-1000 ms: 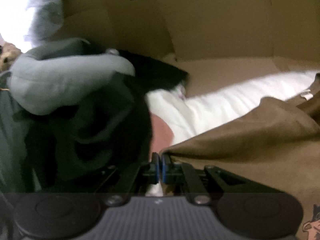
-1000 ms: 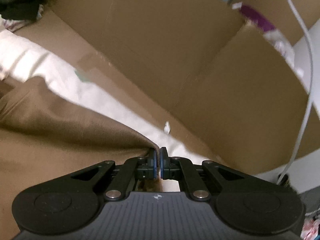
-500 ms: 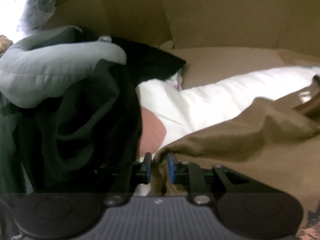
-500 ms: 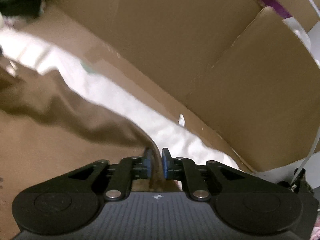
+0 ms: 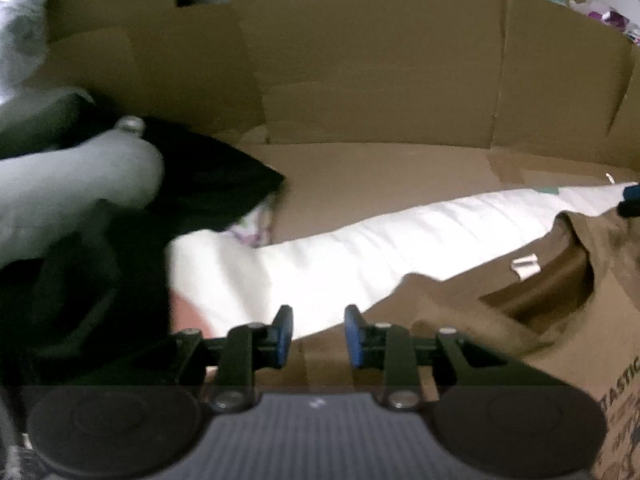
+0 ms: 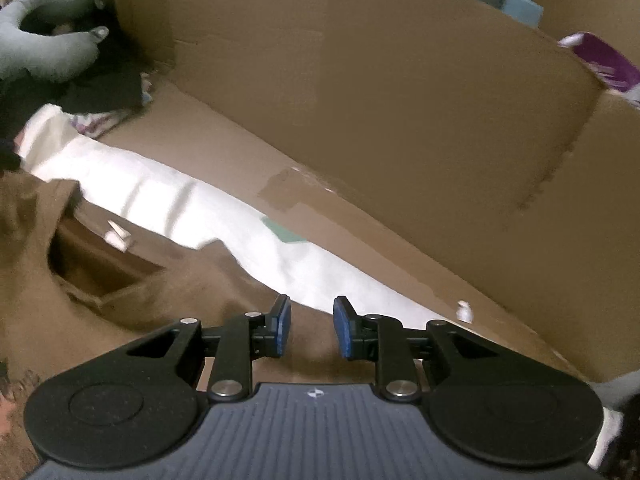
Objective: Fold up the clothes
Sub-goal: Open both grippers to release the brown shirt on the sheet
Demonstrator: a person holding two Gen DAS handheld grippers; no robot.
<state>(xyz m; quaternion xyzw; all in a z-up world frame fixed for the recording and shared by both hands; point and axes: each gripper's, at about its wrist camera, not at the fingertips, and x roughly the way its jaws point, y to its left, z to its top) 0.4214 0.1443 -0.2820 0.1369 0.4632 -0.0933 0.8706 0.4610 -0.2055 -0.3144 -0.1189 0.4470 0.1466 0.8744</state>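
- Two pairs of tongs now stand released: the left tongs (image 5: 318, 336) and the right tongs (image 6: 312, 330) each show a clear gap between their blue pads, with nothing between them.
- One second ago both pairs were clenched on an edge of the brown cotton T-shirt (image 5: 500, 344); half a second ago they were parting; now the cloth is out of both.
- The brown cotton T-shirt (image 6: 132, 320) lies spread below and ahead of both tongs, on top of a white cloth sheet (image 5: 360, 256) that covers the brown cardboard floor (image 5: 380, 168) of a large open box.
- Its neck opening (image 5: 560, 280), with a small white label (image 5: 526, 265) inside, faces up and sits between the two views: to the right in the left wrist view, to the left in the right wrist view.
- Some ripples remain around the collar, so the shirt is not quite flat.
- By judgement, the double release marks the end of one placing or folding stroke: the held edge has been laid down. Whether that was a spreading-out or a fold, the pictures do not settle.
- Beside the shirt, a heap of dark clothes (image 5: 100, 280) with a grey padded neck pillow (image 5: 72, 188) on it sits at the left.
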